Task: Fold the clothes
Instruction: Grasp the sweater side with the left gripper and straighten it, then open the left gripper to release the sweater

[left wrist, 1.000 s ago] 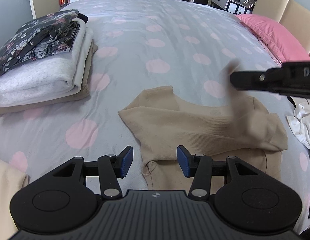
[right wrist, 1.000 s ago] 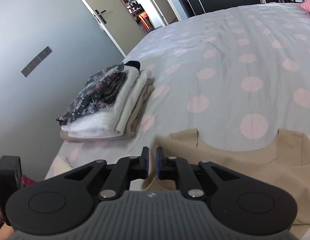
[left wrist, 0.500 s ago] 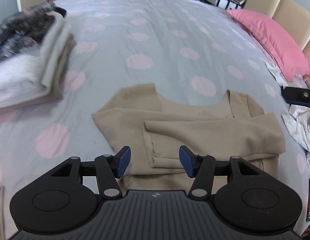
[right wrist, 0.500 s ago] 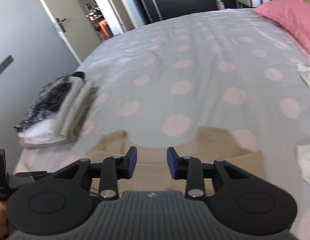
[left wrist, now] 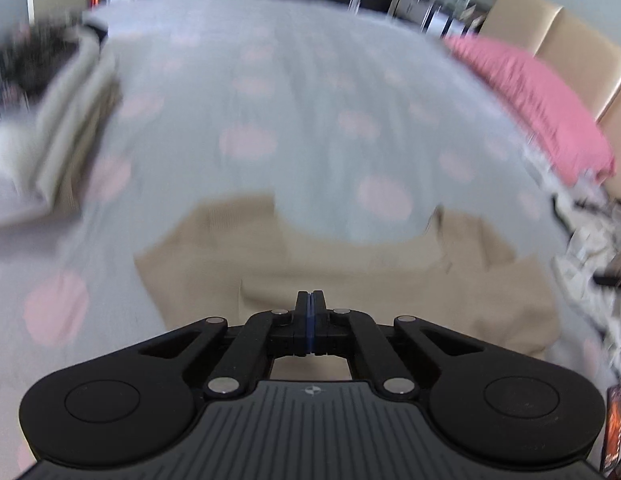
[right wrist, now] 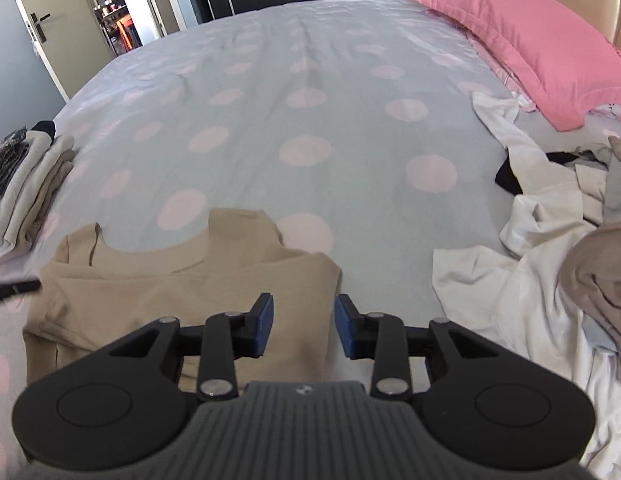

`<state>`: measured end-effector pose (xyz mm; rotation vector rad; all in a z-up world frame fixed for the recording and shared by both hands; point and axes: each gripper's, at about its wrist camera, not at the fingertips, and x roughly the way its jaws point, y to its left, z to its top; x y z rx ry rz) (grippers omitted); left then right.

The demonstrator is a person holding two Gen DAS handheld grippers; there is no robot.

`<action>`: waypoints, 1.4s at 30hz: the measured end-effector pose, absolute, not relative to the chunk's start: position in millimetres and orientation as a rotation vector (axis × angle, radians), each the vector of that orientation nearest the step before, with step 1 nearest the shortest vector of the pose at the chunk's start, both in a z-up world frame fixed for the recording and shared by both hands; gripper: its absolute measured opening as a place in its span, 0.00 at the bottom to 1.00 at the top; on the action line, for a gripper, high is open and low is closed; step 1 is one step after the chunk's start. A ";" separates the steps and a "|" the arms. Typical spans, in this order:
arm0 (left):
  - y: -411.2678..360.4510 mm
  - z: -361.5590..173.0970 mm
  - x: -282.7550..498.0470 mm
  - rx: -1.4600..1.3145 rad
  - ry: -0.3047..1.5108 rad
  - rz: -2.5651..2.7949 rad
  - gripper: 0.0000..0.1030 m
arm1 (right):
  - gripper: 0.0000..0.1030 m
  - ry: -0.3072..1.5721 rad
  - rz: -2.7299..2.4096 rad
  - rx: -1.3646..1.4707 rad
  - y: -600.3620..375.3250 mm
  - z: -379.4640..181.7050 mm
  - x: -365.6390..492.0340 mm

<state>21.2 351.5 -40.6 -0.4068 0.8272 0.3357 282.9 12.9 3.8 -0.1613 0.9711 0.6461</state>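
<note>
A tan short-sleeved top (left wrist: 390,280) lies flat on the dotted bed cover, neckline away from me, with its left side folded in over the body. My left gripper (left wrist: 309,300) hovers low over the middle of the top with its jaws shut; this view is blurred and no cloth shows between the pads. In the right wrist view the tan top (right wrist: 170,280) fills the lower left. My right gripper (right wrist: 304,324) stands open just above the top's right edge, with nothing held between its blue pads (right wrist: 264,322).
A stack of folded clothes (right wrist: 26,176) sits at the bed's left edge. A heap of loose white and grey garments (right wrist: 530,260) lies at the right, below a pink pillow (right wrist: 530,36). The grey cover with pink dots (right wrist: 310,80) stretches away behind the top.
My left gripper went from open to shut and moved in closer over the top. My right gripper swung from the folded stack's side to the top's right edge and opened.
</note>
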 end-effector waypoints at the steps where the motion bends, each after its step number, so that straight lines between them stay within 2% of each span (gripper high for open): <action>1: 354.7 -35.1 19.8 -0.412 0.818 0.344 0.00 | 0.39 0.978 0.655 -0.171 13.0 1.6 280.9; 4: 366.3 -32.0 17.6 -0.454 0.848 0.329 0.00 | 0.42 0.984 0.669 -0.210 15.8 -4.5 274.9; 13: 362.9 -80.6 25.4 -0.437 0.998 0.313 0.05 | 0.46 0.981 0.679 -0.220 18.1 -6.3 270.2; 18: 362.9 -88.0 23.0 -0.412 1.013 0.340 0.20 | 0.47 0.987 0.698 -0.227 22.9 -9.3 269.4; 21: 362.9 -86.6 20.8 -0.405 1.004 0.344 0.22 | 0.47 0.994 0.702 -0.230 25.9 -11.5 269.6; 25: 360.6 -89.0 23.1 -0.407 1.017 0.328 0.21 | 0.47 0.993 0.708 -0.226 28.5 -10.3 269.5; 26: 359.6 -90.5 24.4 -0.405 1.024 0.334 0.15 | 0.47 0.991 0.708 -0.226 28.8 -9.7 269.2; 27: 359.4 -91.8 24.3 -0.404 1.032 0.336 0.05 | 0.47 0.989 0.708 -0.225 28.9 -9.7 268.9; 28: 359.4 -90.8 22.8 -0.404 1.028 0.340 0.01 | 0.47 0.987 0.707 -0.223 29.0 -9.4 268.5; 36: 361.3 -51.8 0.1 -0.386 0.905 0.385 0.00 | 0.47 0.982 0.697 -0.224 29.7 -8.3 267.7; 42: 373.3 -65.9 -8.3 -0.386 1.018 0.421 0.00 | 0.47 0.975 0.695 -0.223 30.0 -7.3 266.2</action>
